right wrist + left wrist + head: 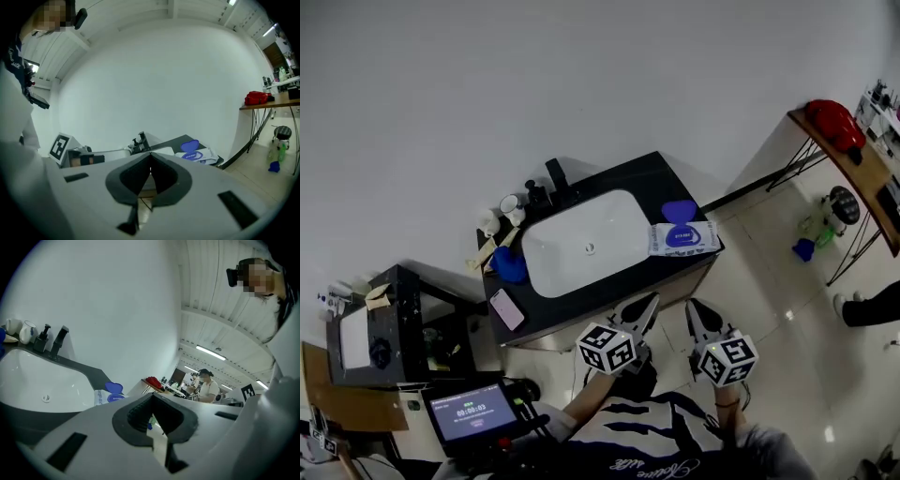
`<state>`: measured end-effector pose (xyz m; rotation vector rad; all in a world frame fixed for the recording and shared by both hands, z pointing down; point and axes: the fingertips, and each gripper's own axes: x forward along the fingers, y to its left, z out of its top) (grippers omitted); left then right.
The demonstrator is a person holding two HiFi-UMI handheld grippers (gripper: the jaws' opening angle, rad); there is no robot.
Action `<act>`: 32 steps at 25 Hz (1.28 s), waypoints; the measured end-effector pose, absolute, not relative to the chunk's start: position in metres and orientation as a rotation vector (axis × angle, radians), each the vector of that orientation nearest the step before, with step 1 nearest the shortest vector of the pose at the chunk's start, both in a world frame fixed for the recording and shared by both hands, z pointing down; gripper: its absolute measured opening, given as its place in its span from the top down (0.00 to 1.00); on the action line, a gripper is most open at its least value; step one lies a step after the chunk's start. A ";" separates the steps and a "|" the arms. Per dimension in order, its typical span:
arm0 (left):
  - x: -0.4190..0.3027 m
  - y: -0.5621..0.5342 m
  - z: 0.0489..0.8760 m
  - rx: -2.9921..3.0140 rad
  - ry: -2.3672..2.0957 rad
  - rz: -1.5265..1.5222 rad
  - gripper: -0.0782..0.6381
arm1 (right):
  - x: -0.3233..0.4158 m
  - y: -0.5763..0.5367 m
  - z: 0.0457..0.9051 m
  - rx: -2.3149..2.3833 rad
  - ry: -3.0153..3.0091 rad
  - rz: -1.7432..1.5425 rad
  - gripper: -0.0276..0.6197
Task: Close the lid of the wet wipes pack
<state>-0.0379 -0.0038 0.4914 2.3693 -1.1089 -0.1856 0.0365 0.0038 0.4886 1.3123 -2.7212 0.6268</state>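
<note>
Blue lid stands raised on the wipes pack; left tongs and right tongs, shut and empty, suit pressing it down.

Cool, even light from long white ceiling strip lights. Both gripper views bulge fisheye-style, corners black; glossy pale floor tiles show glare.

A dark counter carries a white sink basin. Behind the basin stand a black faucet and a dark pump bottle, with a white cup beside them. A blue object lies at the basin's left edge, and a pink phone lies near the counter's front corner. A red bag sits on a wooden side table.
</note>
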 end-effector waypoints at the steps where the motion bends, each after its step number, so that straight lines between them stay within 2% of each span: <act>1: -0.043 -0.017 0.494 2.369 -1.104 -0.176 0.89 | 0.033 -0.009 0.489 1.322 -2.718 0.631 0.97; 9: -0.056 -0.095 0.521 2.335 -1.038 -0.118 0.89 | 0.028 -0.079 0.502 1.387 -2.652 0.672 0.97; 18: -0.039 -0.130 0.545 2.283 -1.002 -0.029 0.89 | 0.046 -0.121 0.504 1.386 -2.618 0.675 0.97; 32: -0.047 -0.225 0.644 1.952 -1.187 0.149 0.89 | 0.065 -0.272 0.555 1.035 -2.589 0.731 0.97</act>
